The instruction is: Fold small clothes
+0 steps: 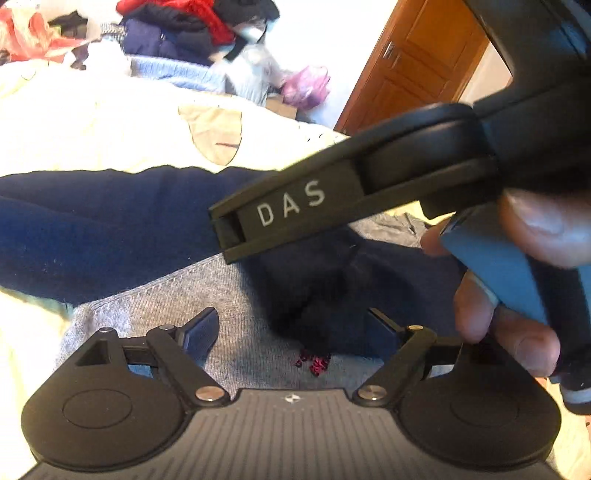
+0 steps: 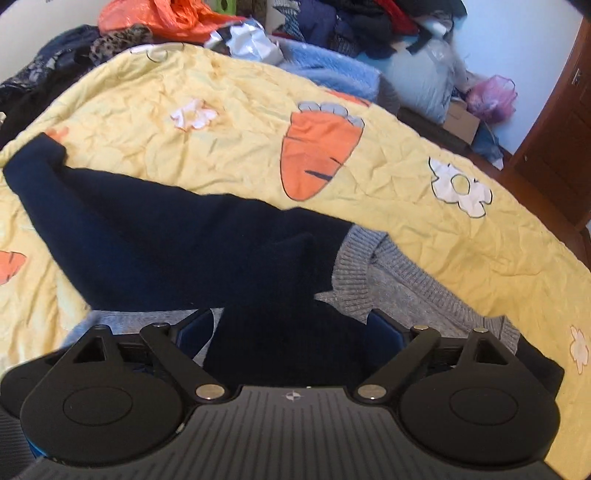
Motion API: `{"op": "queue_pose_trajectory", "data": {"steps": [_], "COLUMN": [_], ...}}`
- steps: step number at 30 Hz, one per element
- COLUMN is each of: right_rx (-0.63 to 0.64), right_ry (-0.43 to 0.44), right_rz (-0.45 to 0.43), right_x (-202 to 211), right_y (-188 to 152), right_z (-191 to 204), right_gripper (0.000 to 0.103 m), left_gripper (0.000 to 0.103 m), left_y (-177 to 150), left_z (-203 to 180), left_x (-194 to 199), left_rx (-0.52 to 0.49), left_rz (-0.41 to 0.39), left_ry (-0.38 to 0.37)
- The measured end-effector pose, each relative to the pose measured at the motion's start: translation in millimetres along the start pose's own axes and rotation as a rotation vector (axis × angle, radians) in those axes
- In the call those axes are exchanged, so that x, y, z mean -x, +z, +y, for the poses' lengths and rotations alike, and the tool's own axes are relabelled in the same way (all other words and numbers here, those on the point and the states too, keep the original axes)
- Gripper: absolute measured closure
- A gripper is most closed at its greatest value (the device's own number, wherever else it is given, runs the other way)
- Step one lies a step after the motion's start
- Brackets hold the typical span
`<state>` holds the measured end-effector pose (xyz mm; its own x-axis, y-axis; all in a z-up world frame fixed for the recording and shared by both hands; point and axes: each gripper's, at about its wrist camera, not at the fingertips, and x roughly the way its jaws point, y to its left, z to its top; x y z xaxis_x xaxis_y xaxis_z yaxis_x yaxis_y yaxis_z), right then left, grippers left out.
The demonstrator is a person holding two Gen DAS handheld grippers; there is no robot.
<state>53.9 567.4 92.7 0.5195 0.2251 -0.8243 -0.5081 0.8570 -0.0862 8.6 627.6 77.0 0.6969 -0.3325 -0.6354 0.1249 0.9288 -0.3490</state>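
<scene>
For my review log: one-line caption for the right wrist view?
Right gripper, jaws open around navy sleeve of grey sweater on carrot-print quilt.

Bed under a yellow quilt (image 2: 229,96), carrots and flowers printed.
A grey-and-navy sweater (image 2: 155,236) lies near its front edge; what looks like piled clothes (image 2: 332,26) crowds the far edge.

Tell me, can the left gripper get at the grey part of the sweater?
Probably yes. The left gripper hangs open right over the grey knit body, with nothing between; only the navy sleeve covers the part farther off.
</scene>
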Motion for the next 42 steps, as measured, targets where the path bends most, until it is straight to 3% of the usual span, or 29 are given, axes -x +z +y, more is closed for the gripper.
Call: {"op": "queue_pose_trajectory", "data": {"steps": [6, 10, 12, 13, 15, 18, 20, 22, 24, 28, 31, 34, 37, 39, 42], "right_rx": [-0.032, -0.176, -0.251, -0.273, -0.281, -0.277, -0.295, -0.319, -0.315, -0.22, -0.133, -0.054, 0.035, 0.097, 0.118], "right_ry": [0.024, 0.054, 0.018, 0.004, -0.084, -0.231, -0.257, -0.243, -0.238, -0.176, -0.049, 0.022, 0.043, 0.031, 0.063], "right_rz": [-0.109, -0.21, -0.207, -0.191, -0.14, -0.099, -0.065, -0.069, -0.153, -0.349, -0.381, -0.381, -0.375, -0.384, -0.387], "right_x": [46, 76, 75, 72, 62, 51, 43, 42, 53, 74, 70, 57, 46, 43, 43], "right_y": [-4, -35, -62, -76, -103, -136, -153, -162, -163, -138, -105, -76, -57, -52, -60], "right_z": [-22, -69, -96, -107, -124, -151, -168, -172, -161, -106, -47, 12, 62, 90, 106], "right_gripper": [0.002, 0.0, 0.0, 0.0, 0.001, 0.001, 0.002, 0.006, 0.005, 0.0, 0.0, 0.0, 0.0, 0.0, 0.0], "left_gripper": [0.016, 0.014, 0.014, 0.014, 0.014, 0.014, 0.014, 0.014, 0.014, 0.0, 0.0, 0.0, 0.0, 0.0, 0.0], "left_y": [8, 13, 19, 6, -1, 1, 0, -3, -9, -8, 2, 15, 31, 39, 46], "left_z": [27, 64, 77, 76, 83, 87, 88, 96, 101, 150, 195, 249, 314, 347, 385], "left_x": [6, 14, 12, 8, 21, 27, 30, 54, 79, 145, 179, 201, 207, 208, 199], "left_rx": [0.095, 0.2, 0.208, 0.211, 0.242, 0.189, 0.167, 0.126, 0.089, 0.133, 0.15, 0.204, 0.35, 0.407, 0.503], "left_rz": [-0.011, -0.028, -0.039, -0.036, -0.044, -0.048, -0.027, -0.067, -0.106, -0.206, -0.239, -0.271, -0.24, -0.243, -0.205], "left_ry": [-0.089, -0.099, -0.045, -0.019, -0.061, 0.003, -0.017, 0.004, 0.041, 0.087, 0.189, 0.25, 0.195, 0.203, 0.135]}}
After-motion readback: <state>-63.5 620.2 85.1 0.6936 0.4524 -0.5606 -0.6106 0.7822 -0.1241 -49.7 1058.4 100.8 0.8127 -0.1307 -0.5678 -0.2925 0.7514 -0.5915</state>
